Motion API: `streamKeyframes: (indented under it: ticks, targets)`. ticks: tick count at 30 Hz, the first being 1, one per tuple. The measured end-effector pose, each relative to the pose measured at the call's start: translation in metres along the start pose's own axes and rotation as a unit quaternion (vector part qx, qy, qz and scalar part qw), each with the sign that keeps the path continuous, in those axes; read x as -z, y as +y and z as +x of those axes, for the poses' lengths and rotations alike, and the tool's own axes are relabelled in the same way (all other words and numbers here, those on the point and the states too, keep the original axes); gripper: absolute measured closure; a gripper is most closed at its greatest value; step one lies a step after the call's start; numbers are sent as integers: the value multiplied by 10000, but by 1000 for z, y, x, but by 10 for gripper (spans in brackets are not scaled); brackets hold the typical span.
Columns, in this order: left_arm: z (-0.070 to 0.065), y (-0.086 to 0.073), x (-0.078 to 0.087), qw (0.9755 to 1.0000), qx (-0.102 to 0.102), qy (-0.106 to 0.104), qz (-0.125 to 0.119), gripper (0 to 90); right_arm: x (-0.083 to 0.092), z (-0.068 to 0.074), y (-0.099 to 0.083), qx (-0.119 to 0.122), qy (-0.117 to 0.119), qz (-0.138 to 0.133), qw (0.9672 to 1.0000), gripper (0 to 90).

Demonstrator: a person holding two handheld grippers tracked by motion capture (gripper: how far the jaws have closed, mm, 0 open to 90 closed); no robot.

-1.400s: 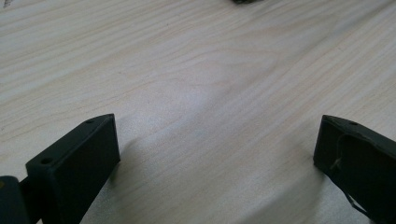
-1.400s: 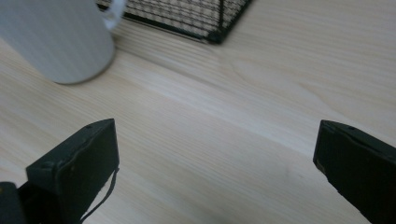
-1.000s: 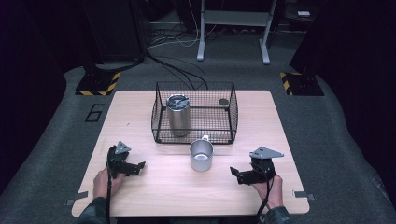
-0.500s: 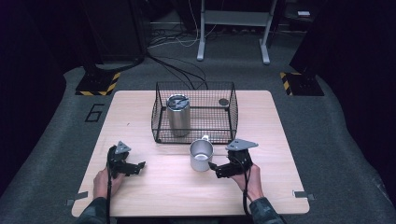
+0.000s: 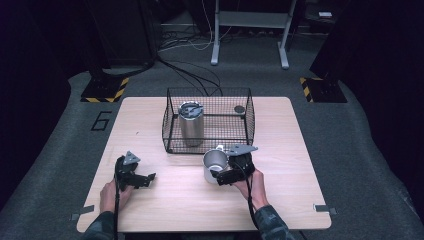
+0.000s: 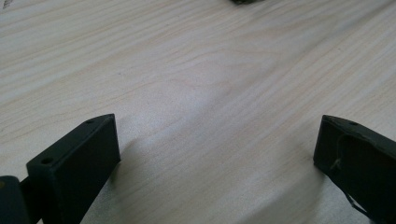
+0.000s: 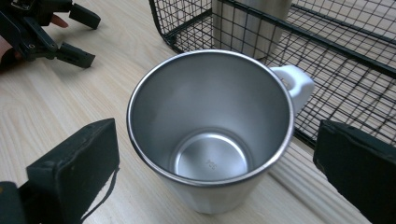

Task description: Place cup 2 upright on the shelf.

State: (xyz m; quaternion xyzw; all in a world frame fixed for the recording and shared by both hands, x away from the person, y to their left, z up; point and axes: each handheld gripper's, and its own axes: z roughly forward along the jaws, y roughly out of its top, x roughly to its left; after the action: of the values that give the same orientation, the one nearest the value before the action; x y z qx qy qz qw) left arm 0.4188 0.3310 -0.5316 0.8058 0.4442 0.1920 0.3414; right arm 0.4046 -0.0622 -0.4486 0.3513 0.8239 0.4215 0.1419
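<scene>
A steel mug [image 5: 214, 164] with a white handle stands upright and empty on the wooden table [image 5: 280, 150], just in front of the wire basket [image 5: 248, 120]. My right gripper [image 5: 218, 176] is at the mug's right side. In the right gripper view its black jaws stand wide open, one on each side of the mug [image 7: 210, 135], with a gap between them and the rim. My left gripper [image 5: 145, 180] rests low at the front left of the table. It is open over bare wood [image 6: 196, 84], with nothing between its jaws.
Inside the basket a steel tumbler [image 5: 190, 124] with a lid stands at the left, and a small dark round thing [image 5: 239, 108] lies at the back right. The basket's mesh wall [image 7: 355, 51] rises right behind the mug. The other gripper [image 7: 46, 32] shows far off.
My right gripper has travelled left from the table's right side up to the mug, and its jaws now flank the mug. The left gripper has stayed put.
</scene>
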Motion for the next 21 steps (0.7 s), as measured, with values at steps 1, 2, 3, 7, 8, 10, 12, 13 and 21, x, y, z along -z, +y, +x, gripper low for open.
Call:
streamKeyframes:
  ticks: [1,2,3,7,8,10,12,13,21]
  targets:
    - [-1,0,0,10000,43,-14,11,3,-2,2,1,19,-37,11,10000,0]
    - [0,0,0,10000,-16,0,27,3,-3,2,1,79,-27,34,10000,0]
    - [0,0,0,10000,2,-5,15,3,-5,4,2,54,-47,41,10000,0]
    - [-1,0,0,10000,52,3,-24,3,-12,5,3,52,-120,68,9999,0]
    - [-1,0,0,10000,62,2,-29,3,-13,6,3,4,-119,88,9999,0]
    - [-1,0,0,10000,54,3,-24,3,-15,7,3,-1,-141,85,9999,0]
    - [-1,0,-1,9999,105,-5,-37,3,-19,10,4,58,-206,145,9997,0]
    - [0,0,0,10000,-8,-3,18,3,-21,9,4,107,-228,165,9995,0]
    - [0,0,0,10000,-26,23,1,3,-24,12,3,75,-396,133,9991,54]
